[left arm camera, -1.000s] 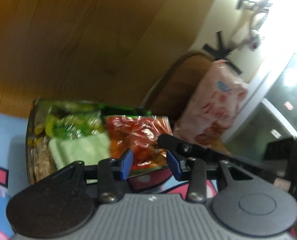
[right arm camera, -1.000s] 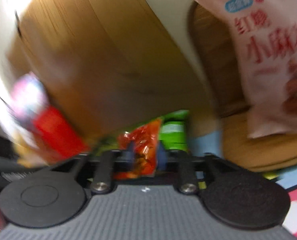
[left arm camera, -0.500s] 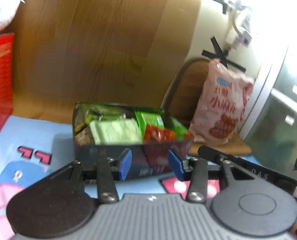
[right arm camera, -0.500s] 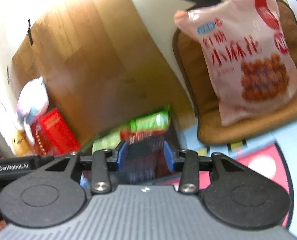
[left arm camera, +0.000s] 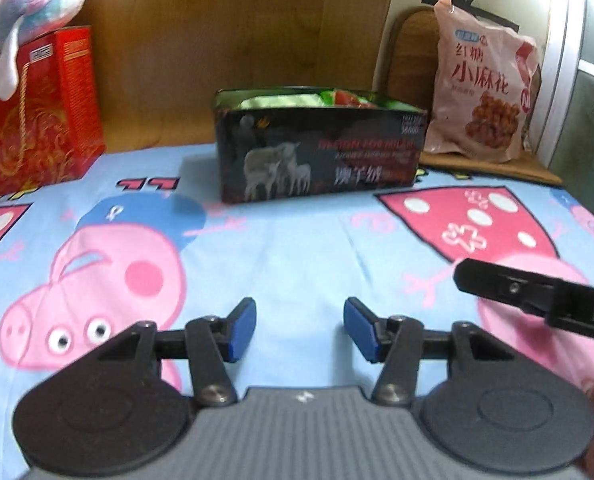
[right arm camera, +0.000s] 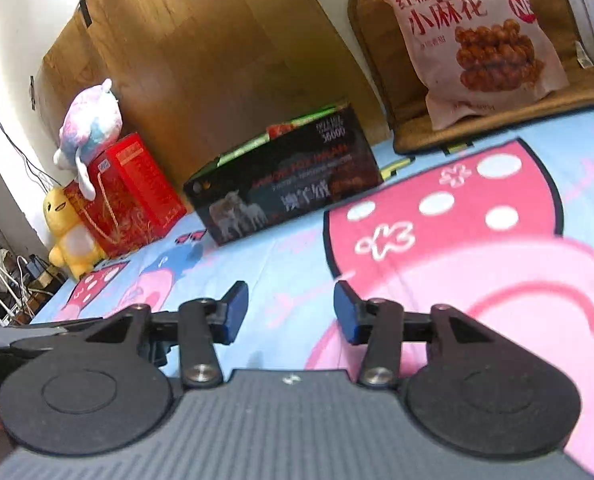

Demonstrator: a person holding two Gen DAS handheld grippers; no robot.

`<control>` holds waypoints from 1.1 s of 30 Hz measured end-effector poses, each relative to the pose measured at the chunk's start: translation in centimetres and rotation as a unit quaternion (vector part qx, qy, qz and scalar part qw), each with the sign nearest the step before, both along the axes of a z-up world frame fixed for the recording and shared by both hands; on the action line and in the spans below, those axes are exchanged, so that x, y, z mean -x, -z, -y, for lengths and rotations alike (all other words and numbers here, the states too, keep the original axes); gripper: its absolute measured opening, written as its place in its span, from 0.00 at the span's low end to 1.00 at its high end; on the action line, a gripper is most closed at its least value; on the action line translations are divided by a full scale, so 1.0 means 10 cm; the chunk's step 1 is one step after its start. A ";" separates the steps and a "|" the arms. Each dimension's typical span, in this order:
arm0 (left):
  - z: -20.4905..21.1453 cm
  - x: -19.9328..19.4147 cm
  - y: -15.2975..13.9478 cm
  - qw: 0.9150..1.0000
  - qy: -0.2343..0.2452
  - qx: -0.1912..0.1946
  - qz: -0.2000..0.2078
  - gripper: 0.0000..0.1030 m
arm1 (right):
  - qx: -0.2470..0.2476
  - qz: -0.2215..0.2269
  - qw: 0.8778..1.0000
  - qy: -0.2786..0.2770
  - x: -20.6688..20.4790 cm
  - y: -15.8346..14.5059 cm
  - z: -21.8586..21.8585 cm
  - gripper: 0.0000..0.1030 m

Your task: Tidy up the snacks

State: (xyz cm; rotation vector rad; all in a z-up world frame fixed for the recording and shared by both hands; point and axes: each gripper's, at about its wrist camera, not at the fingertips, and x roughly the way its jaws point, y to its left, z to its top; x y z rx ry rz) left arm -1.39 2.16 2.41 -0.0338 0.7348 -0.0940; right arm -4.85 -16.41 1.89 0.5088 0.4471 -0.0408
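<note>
Backing off empty, left gripper and right gripper jaws just opening, nothing between; snacks sit in box by headboard; next, probably fetching pink bag.

Blue cartoon pig bedsheet spread over the bed. Red gift box at the far left with a pastel plush toy on top, yellow plush duck just beside. Wooden headboard behind. Brown cushion far right.
</note>
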 end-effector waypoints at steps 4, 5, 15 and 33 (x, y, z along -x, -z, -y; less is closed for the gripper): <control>0.01 0.12 0.05 0.999 -0.009 -0.028 0.017 0.54 | 0.004 0.005 1.000 0.000 0.07 0.01 -0.07 0.49; 0.03 0.15 0.07 0.999 -0.011 -0.036 0.024 0.57 | 0.006 0.007 1.000 -0.002 0.08 0.00 -0.09 0.49; 0.07 0.23 0.07 0.997 -0.023 -0.056 0.042 0.60 | 0.020 0.012 1.000 -0.008 0.12 0.01 -0.15 0.51; 0.02 0.18 0.08 0.997 -0.054 -0.055 0.026 0.88 | 0.007 0.020 1.000 -0.005 0.15 0.02 -0.13 0.55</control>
